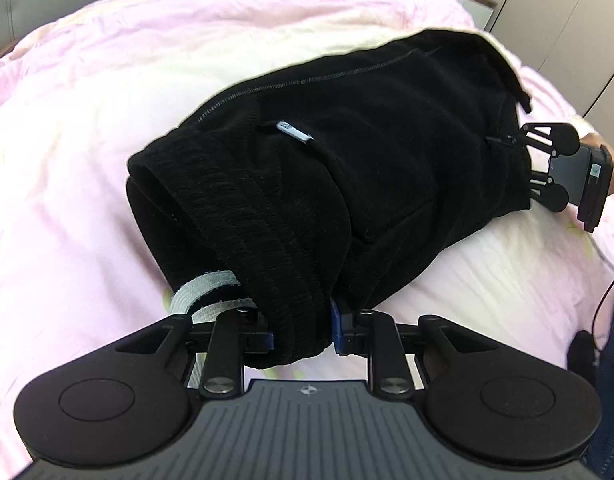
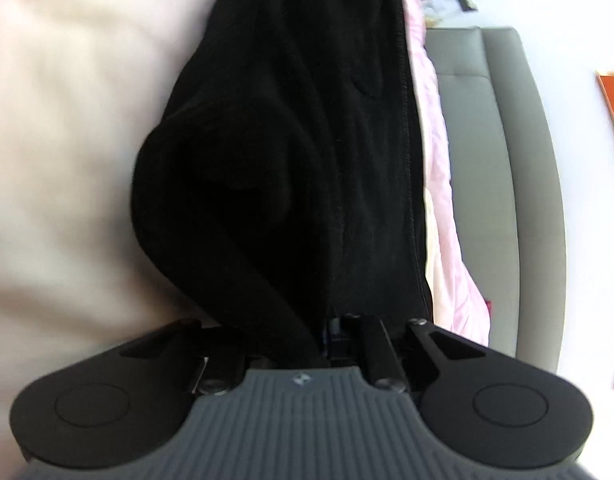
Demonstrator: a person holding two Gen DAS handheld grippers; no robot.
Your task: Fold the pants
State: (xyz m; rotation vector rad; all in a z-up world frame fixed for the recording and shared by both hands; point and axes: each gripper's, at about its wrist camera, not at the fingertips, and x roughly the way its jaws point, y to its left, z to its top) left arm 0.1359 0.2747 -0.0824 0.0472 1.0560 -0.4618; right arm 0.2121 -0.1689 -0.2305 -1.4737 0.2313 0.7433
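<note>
since your left gripper (image 1: pixel 303 330) pinches the ribbed waistband and your right gripper (image 2: pixel 307 344) pinches the far end, the black fleece pants (image 1: pixel 347 152) stretch lengthwise between them on the pink quilt (image 1: pixel 87 120).

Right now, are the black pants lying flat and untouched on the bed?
No, the left gripper clamps the ribbed waistband of the black pants, and the right gripper grips their far end.

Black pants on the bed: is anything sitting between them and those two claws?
Nothing visible. The left claw is shut on the ribbed waistband end of the black pants, and the right claw is shut on the opposite end. Around them, only the pink quilt shows.
</note>
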